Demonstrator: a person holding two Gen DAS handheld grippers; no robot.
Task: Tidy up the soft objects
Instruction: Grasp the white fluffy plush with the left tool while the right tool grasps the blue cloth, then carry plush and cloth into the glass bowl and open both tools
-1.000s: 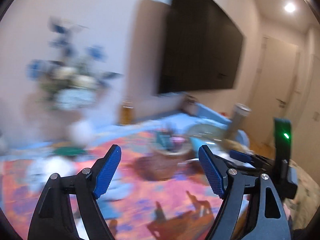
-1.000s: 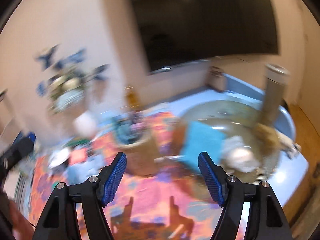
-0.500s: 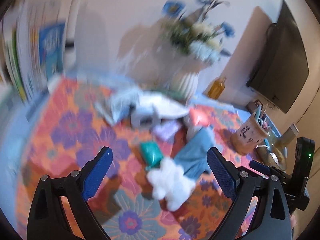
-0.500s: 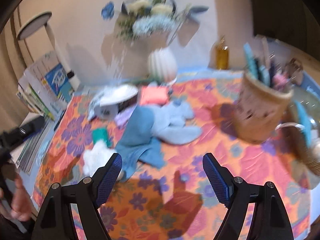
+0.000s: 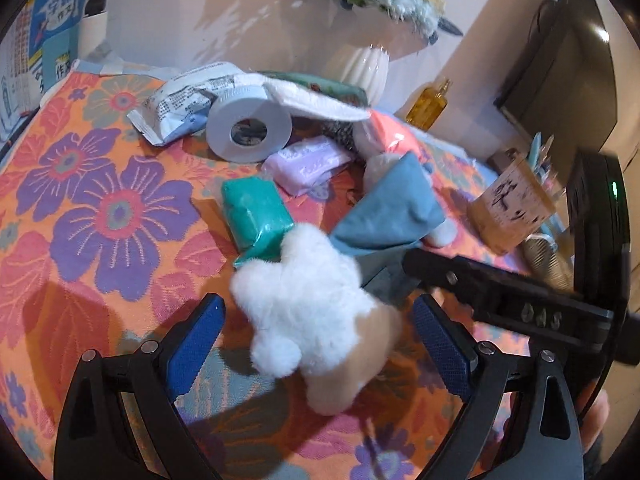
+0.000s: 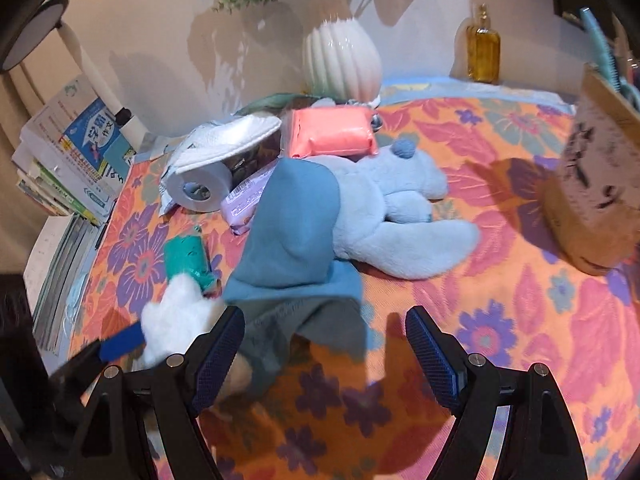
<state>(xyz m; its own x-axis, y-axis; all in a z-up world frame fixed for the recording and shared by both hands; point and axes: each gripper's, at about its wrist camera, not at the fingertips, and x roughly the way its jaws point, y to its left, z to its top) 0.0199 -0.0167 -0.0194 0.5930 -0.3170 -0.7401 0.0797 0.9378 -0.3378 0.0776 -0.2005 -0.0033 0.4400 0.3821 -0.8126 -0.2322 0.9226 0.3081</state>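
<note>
A white and tan plush toy (image 5: 316, 312) lies on the flowered cloth between the fingers of my open left gripper (image 5: 320, 340); it also shows in the right wrist view (image 6: 176, 312). A folded blue cloth (image 6: 296, 232) lies over a light blue plush toy (image 6: 396, 204), just ahead of my open right gripper (image 6: 326, 346). Around them lie a green packet (image 5: 256, 212), a purple packet (image 5: 308, 162), a coral packet (image 6: 330, 130), a toilet paper roll (image 5: 250, 128) and a white slipper (image 6: 232, 140). The right gripper's arm (image 5: 500, 300) shows in the left wrist view.
A white ribbed vase (image 6: 340, 60) with flowers and an amber bottle (image 6: 484, 52) stand at the back wall. A cardboard pen holder (image 6: 596, 192) stands at the right. Books (image 6: 72, 152) are stacked at the left edge. A plastic wrapped pack (image 5: 180, 100) lies behind the roll.
Both grippers have swung down from facing the wall and television to the tabletop and come close to the pile. The left now straddles the white plush toy; both stay open.
</note>
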